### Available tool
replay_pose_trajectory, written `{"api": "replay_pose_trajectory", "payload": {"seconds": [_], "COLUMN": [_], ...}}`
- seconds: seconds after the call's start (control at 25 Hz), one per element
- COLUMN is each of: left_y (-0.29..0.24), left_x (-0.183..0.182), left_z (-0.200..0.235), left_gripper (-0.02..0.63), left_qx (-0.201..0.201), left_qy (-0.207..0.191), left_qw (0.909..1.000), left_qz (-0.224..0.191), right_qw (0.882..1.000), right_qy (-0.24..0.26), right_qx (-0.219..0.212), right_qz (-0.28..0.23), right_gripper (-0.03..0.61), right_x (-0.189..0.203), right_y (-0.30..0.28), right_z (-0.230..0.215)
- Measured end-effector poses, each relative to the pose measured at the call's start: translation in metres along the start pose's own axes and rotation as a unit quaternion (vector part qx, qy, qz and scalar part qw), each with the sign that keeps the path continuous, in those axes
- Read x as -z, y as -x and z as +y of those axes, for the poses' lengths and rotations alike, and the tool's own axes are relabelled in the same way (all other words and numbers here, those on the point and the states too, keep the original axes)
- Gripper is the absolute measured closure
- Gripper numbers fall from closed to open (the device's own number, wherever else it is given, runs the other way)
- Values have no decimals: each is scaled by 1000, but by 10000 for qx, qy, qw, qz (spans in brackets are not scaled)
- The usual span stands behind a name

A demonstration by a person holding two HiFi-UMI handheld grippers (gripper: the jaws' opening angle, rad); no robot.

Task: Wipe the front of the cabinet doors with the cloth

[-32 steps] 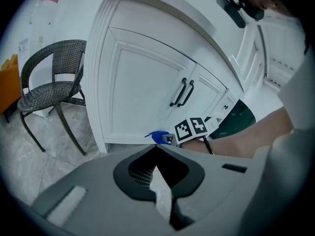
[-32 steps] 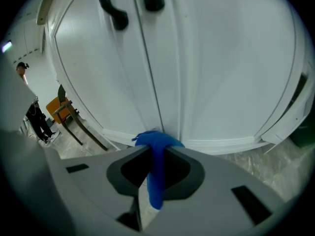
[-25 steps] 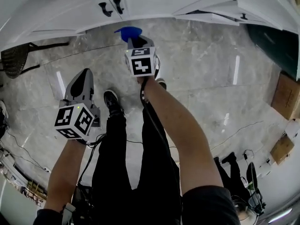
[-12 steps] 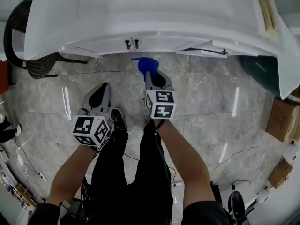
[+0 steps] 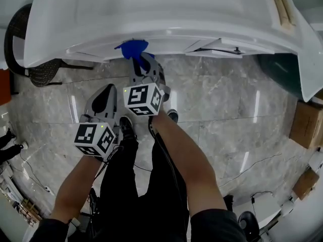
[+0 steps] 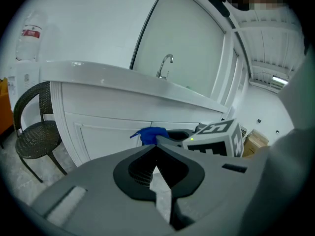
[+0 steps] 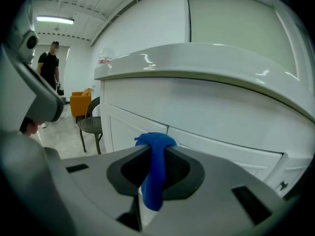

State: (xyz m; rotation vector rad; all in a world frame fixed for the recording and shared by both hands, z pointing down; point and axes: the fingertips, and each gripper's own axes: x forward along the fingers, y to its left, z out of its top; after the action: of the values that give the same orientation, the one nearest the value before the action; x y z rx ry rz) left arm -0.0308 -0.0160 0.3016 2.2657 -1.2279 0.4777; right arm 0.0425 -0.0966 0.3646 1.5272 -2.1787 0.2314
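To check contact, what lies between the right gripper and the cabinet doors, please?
Only the blue cloth the right gripper holds, per the right gripper view.

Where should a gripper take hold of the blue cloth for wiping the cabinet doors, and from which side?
Probably at a bunched fold, jaws closing from both sides, as the right gripper does: a wad of the blue cloth pokes past the tips toward the cabinet door, the tail hanging behind.

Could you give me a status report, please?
Right claw shut on blue cloth. Cloth up at cabinet doors, contact unclear. Left claw shut, empty. Nothing in the way.
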Motion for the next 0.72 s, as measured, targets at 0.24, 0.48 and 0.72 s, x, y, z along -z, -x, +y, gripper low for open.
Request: {"api": "replay_pose_trajectory", "payload": {"seconds": [0.24, 0.48, 0.72], "left_y": [-19, -53, -79], "left_x": [30, 36, 42], "left_z": [-27, -60, -95], "left_gripper": [615, 615, 615], "left_qx": [34, 182, 288], "left_qy": [85, 29, -12], "left_qw": [9995, 9990, 9985], "left_qz": [291, 402, 474], "right_qw": [9999, 9995, 9968], "right_qy": [-151, -275, -639], "right_qx": [5, 137, 443], "right_qz": [18, 72, 188], "right_gripper": [522, 522, 522], "right_x": [15, 38, 68], "right_y": [-10, -4, 14], "right_z": [-34, -82, -136]}}
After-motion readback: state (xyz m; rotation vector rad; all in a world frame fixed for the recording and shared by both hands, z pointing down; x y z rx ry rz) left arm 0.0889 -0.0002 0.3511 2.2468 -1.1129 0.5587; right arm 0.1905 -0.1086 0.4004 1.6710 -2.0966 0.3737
